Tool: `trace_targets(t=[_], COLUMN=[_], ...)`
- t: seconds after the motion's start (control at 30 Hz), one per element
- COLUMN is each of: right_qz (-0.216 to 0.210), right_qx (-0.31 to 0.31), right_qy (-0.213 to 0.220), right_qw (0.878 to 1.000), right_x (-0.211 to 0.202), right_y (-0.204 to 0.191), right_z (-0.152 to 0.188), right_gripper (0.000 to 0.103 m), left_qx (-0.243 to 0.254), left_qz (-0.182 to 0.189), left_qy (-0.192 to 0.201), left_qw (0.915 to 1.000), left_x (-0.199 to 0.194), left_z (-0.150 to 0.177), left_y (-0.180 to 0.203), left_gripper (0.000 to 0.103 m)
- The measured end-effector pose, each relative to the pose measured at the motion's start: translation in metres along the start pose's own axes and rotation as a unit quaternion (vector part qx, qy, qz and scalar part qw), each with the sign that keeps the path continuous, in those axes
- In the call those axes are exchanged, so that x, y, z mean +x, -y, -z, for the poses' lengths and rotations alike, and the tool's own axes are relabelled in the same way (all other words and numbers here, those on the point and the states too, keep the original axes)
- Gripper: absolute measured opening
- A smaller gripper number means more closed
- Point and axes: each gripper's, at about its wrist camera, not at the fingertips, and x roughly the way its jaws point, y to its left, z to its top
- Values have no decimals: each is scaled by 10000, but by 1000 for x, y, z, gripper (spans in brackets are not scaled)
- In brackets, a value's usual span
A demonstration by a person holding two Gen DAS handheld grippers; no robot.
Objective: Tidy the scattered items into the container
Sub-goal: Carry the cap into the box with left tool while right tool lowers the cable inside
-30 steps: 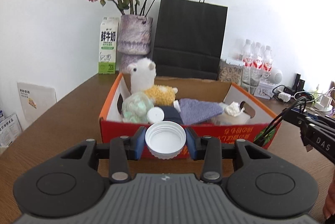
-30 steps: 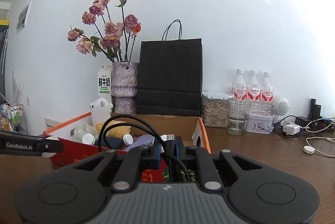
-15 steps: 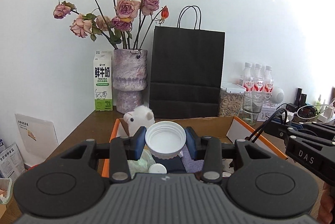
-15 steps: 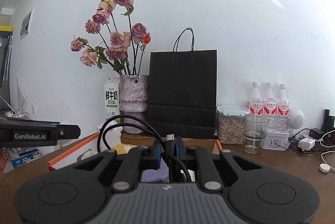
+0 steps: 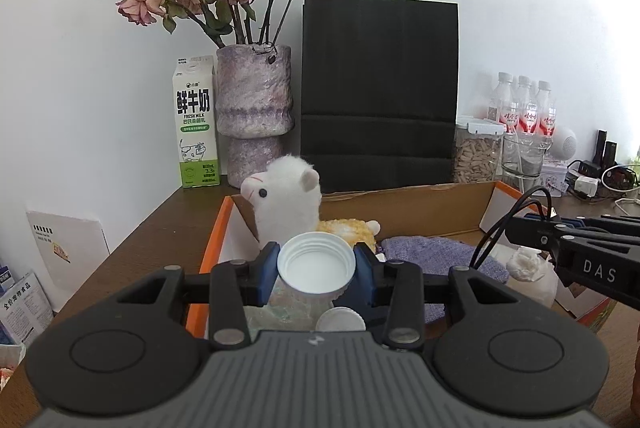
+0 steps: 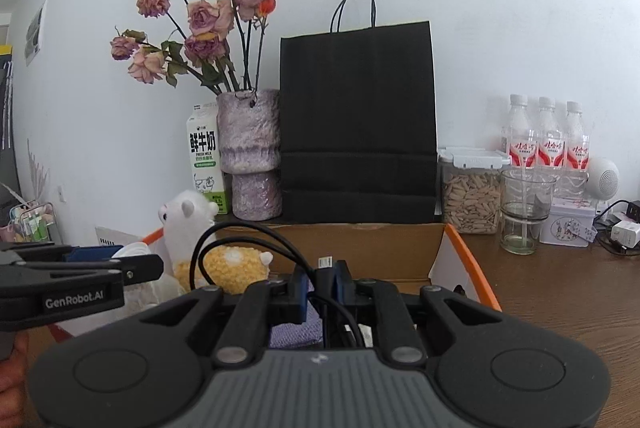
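Holding a white cap (image 5: 316, 267) in my left gripper (image 5: 316, 270), I see its blue pads (image 5: 267, 274) pinch the cap on both sides, open side facing the camera. The cap hangs over the box (image 5: 404, 209), above a smaller white lid (image 5: 341, 320) inside. My right gripper (image 6: 322, 286) has its pads pressed tight on a black cable (image 6: 248, 240), which loops up over the box. In the box sit a white alpaca toy (image 5: 286, 201), a yellow toy (image 5: 350, 230) just beside it and a purple cloth (image 5: 432, 258). Behind the box stand a black bag (image 5: 380, 91), a vase (image 5: 254, 107) of roses and a milk carton (image 5: 195, 121). The box rests on a brown table (image 6: 560, 292).
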Motion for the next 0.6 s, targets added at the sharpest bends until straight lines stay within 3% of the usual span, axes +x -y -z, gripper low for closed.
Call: trace_targets(t=[0.17,0.2,0.23,0.27,0.3,0.33,0.43,0.6], right_qz=[-9,18,32,76,157,240,209,149], right_qx=[48,32,16,9,-20,-86,-216,-249], right_qy=[-107,-129,-137,-126,-115,-91,3,24], right_qw=[9999,9999,9999,9999,9998,9996,9995,9996], right_x=[2,1,0,-3,-5,-9,-19,-24], right_y=[2,1,1,0,-1,-2,-5,-8], right_z=[4,4,5,5,5,5,3,2], right_gripper=[14,16,23,50,87,101,103,103], left_qx=[64,72,82,87,87,92,64,32], left_qz=[-25,-78,-160,-253,-344,-409,-436,-476], left_qy=[28,61,109,193,333,492,704,680], left_qw=[10000,9999,9998,9995,9988,9979,9965,9965], left_x=[0,-1,-3,-5,-9,-13,-23,-24], left_z=[1,1,1,2,3,3,2,2], left_y=[1,1,2,2,3,3,2,0], left_gripper=[41,50,76,92,103,103,103,103])
